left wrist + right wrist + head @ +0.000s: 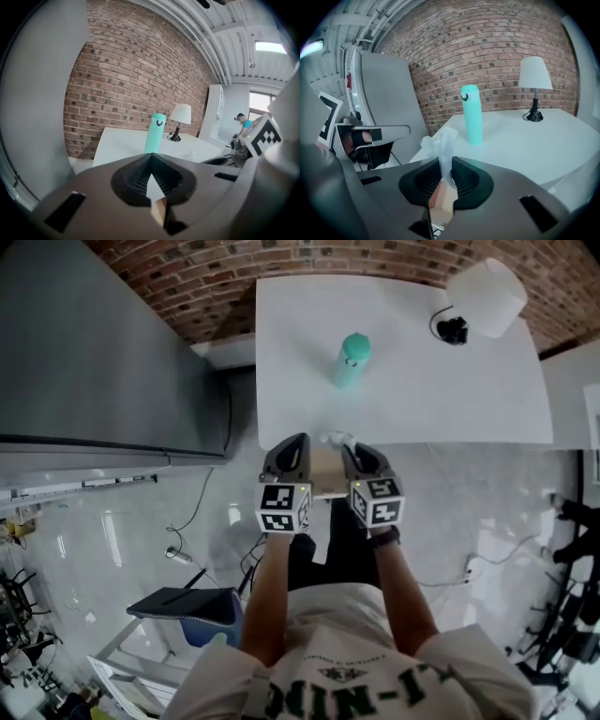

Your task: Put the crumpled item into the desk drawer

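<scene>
The crumpled item (440, 143) is a wad of clear plastic film, and my right gripper (443, 161) is shut on it. In the head view the crumpled item (335, 439) sticks up from the right gripper (349, 446) at the near edge of the white desk (422, 390). A tan wooden drawer (326, 474) shows pulled out between the two grippers. My left gripper (294, 444) is beside the drawer's left side. In its own view the left gripper (150, 159) has its jaws together, with a white and tan board edge (158, 208) showing in the gap below them.
A teal bottle (353, 360) stands mid-desk and a white lamp (486, 296) at the far right corner. A tall grey cabinet (94, 343) is left of the desk, a brick wall behind it. Cables and a blue bin (202, 620) lie on the floor.
</scene>
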A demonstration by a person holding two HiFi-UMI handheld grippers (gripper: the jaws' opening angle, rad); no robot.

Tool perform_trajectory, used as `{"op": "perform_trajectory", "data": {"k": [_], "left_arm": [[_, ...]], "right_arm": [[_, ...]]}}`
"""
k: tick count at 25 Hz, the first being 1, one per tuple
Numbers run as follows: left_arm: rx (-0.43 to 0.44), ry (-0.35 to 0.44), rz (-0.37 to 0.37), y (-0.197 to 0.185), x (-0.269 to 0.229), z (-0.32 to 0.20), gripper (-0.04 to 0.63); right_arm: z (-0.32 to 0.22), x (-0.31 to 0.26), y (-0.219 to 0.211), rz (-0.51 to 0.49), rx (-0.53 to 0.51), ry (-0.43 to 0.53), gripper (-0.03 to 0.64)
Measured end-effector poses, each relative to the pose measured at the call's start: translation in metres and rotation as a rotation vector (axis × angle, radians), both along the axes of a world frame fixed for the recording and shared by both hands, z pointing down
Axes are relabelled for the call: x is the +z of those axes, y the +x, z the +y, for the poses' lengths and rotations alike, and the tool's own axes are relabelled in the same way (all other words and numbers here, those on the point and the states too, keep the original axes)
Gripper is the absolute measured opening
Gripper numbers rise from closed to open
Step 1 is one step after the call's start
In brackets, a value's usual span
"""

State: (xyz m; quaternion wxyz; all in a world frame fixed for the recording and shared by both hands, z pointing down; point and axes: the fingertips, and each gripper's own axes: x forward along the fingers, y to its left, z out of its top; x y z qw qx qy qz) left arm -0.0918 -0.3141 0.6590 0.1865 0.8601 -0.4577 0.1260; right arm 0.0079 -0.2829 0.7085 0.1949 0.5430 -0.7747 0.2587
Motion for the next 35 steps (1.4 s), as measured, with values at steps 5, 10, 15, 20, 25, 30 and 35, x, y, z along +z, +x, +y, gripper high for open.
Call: {"op": "perform_trajectory", "data": {"k": [5,10,15,20,25,30,35], "left_arm": [[0.011,-0.056,-0.012,-0.011,0.034,0.018,-0.005],[0.033,-0.087,0.006,-0.008,0.052,0.035,-0.005],[0.033,-0.142,0.010,-0.010,0.078,0.055,-0.005],[0.032,-0.189,-0.005,-0.013,0.113,0.063,-0.005],[0.031,-0.227,0.000,-0.017,0.137,0.072,-0.005],[0.028,-0.254,0.008,-0.019,0.158,0.069,-0.005],[0.025,-0.250,-0.014,-0.029,0.179,0.068,-0.005]], "right_arm": [[0.021,0.039,-0.008,-0.015,-0.014,-0.077,0.057],[0.037,0.064,-0.015,-0.046,-0.032,-0.109,0.057],[0.053,0.093,-0.019,-0.046,-0.061,-0.155,0.057],[0.055,0.125,-0.022,-0.052,-0.065,-0.212,0.057],[0.059,0.169,-0.019,-0.044,-0.046,-0.293,0.057],[0.056,0.214,-0.023,-0.021,-0.087,-0.381,0.057],[0.045,0.232,-0.048,0.060,-0.217,-0.354,0.057]]}}
